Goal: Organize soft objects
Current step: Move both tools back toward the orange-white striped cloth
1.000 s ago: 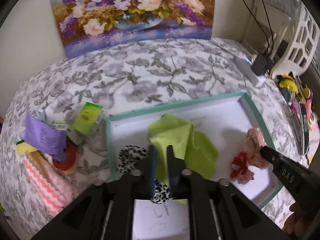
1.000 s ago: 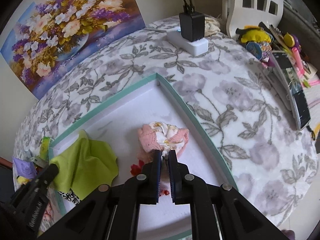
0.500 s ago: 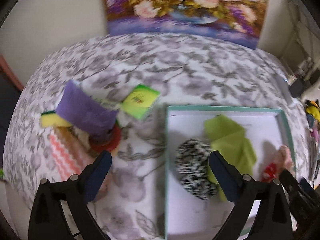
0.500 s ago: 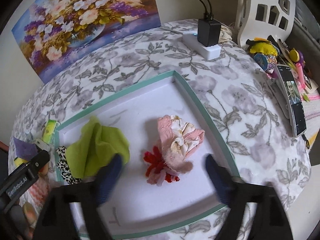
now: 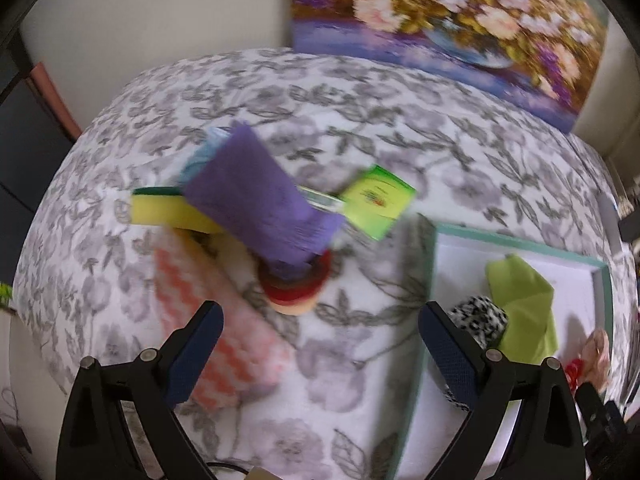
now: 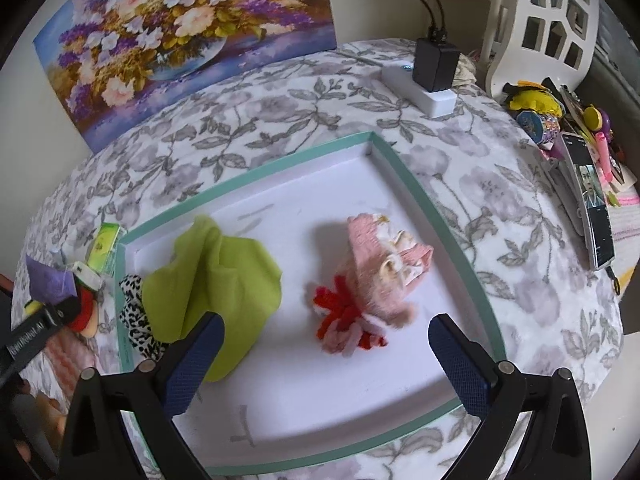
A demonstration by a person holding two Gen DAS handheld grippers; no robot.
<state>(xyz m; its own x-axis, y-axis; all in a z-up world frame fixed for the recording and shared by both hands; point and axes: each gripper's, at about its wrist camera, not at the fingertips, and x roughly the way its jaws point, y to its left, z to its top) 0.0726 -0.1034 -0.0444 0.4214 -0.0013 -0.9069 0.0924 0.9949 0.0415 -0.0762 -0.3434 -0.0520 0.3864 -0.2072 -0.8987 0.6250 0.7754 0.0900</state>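
Note:
A white tray with a teal rim [image 6: 424, 200] holds a green cloth [image 6: 216, 276], a black-and-white spotted scrunchie [image 6: 134, 312], a pink scrunchie [image 6: 384, 264] and a red-and-white yarn pompom [image 6: 344, 316]. My right gripper [image 6: 324, 344] is open and empty above the tray's near part. My left gripper [image 5: 320, 336] is open and empty over the flowered tablecloth, left of the tray [image 5: 428, 280]. Ahead of it lie a purple cloth [image 5: 256, 200], a yellow sponge [image 5: 164, 210], a pink zigzag cloth [image 5: 216, 320] and a red round piece [image 5: 296, 284].
A green packet [image 5: 378, 200] lies beside the purple cloth. A flower painting [image 6: 180, 40] leans on the back wall. A white power strip with a black charger [image 6: 428, 80], a phone [image 6: 592, 200], toys and a white chair [image 6: 540, 24] are at the right.
Both grippers opened wide from shut. The left one let go of the spotted scrunchie in the tray and swung left toward the pile of cloths. The right one backed off from the pink scrunchie.

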